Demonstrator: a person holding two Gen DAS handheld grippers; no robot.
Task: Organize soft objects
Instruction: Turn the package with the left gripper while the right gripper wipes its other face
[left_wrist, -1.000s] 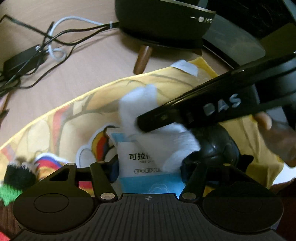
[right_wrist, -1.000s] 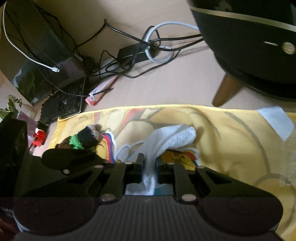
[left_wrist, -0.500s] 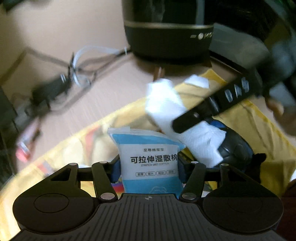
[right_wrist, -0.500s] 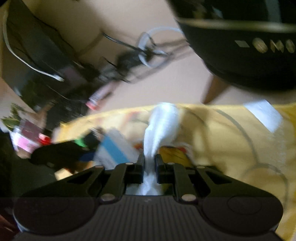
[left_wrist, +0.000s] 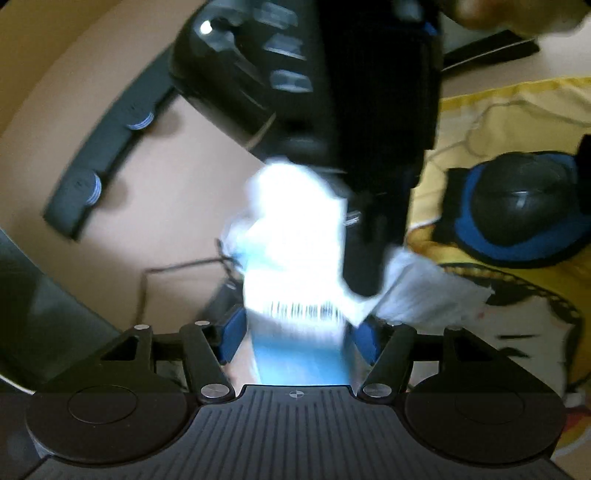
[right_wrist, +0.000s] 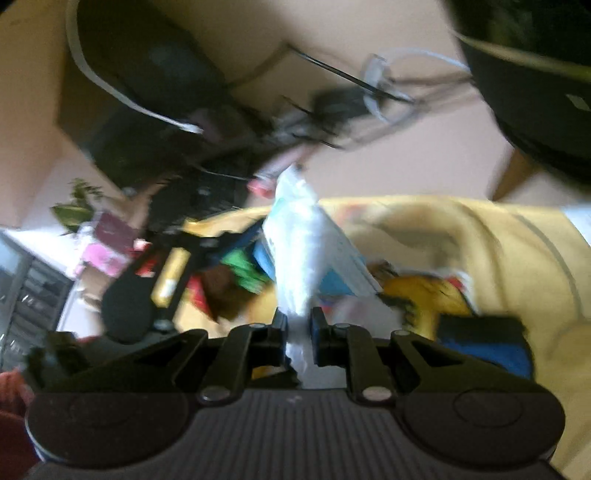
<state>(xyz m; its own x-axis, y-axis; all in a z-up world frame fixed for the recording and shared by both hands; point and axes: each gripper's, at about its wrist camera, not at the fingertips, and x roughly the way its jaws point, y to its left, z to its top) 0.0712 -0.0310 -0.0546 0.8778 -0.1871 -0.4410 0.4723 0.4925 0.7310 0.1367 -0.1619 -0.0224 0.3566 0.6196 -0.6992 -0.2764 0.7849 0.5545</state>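
Note:
My left gripper (left_wrist: 297, 328) holds a blue-and-white packet (left_wrist: 295, 280) upright off the surface. Its jaws are opening, though the blue pads (left_wrist: 231, 332) still touch the packet's sides. My right gripper (right_wrist: 299, 328) is shut on a white soft cloth (right_wrist: 301, 258) that sticks up from between its fingers. In the left wrist view, the right gripper's black body (left_wrist: 373, 147) comes down from above right behind the packet, and the cloth (left_wrist: 428, 291) trails off to the right. The packet (right_wrist: 343, 266) sits just behind the cloth in the right wrist view. Both views are blurred.
A yellow cartoon blanket (right_wrist: 498, 236) covers the desk. On it lie a black rounded object with a blue rim (left_wrist: 517, 206) and a green-and-brown knitted thing (right_wrist: 240, 273). Cables and a power brick (right_wrist: 332, 107), a keyboard (left_wrist: 96, 173) and a black appliance on wooden legs (right_wrist: 535, 110) stand behind.
My left gripper has rolled and swung left, lifting the packet off the blanket. The right gripper has risen a little with the cloth, which now stands in front of the packet.

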